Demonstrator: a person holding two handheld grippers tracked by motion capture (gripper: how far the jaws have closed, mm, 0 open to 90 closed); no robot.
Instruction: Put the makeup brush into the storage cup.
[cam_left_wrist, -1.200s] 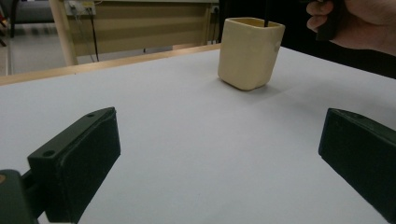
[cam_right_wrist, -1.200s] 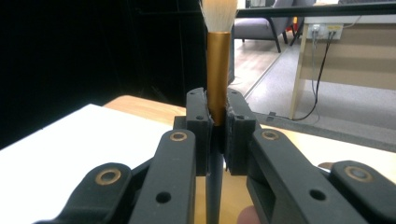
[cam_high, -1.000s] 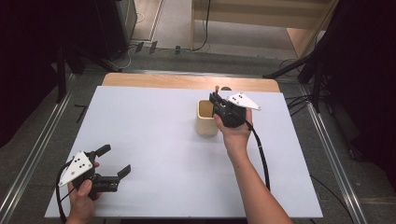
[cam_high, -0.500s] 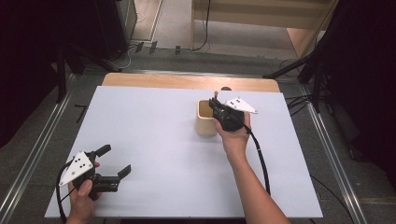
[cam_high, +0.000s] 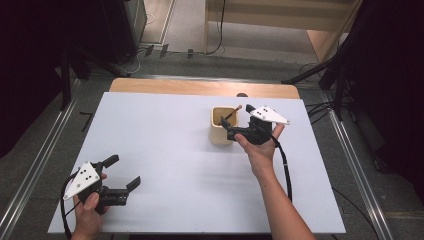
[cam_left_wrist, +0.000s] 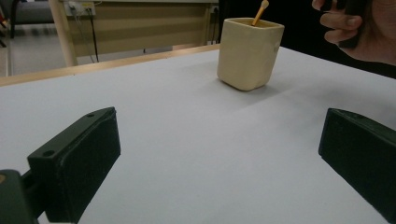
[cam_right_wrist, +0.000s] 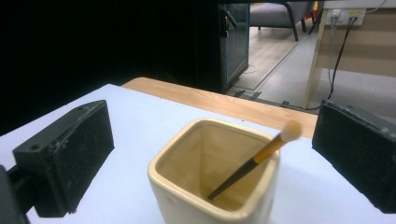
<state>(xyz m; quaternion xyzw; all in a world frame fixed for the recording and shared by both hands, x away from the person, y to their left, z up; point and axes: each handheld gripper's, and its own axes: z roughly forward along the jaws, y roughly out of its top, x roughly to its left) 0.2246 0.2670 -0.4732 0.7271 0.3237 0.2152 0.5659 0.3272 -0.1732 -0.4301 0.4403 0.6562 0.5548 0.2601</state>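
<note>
brush (cam_high: 231, 114) now leans inside the cream cup (cam_high: 221, 131) on my desk (cam_high: 165, 150), handle tip poking over the rim. a second ago my right tongs (cam_high: 234, 126) sat shut above the cup; they have just been opening, jaws apart with nothing between them, and have slid back just beside it. my left tongs (cam_high: 122, 172) hang apart, unmoved, near the desk's front corner.

Grey floor (cam_high: 185, 30), wooden bench (cam_high: 280, 15), perhaps black curtains (cam_high: 30, 60).
</note>
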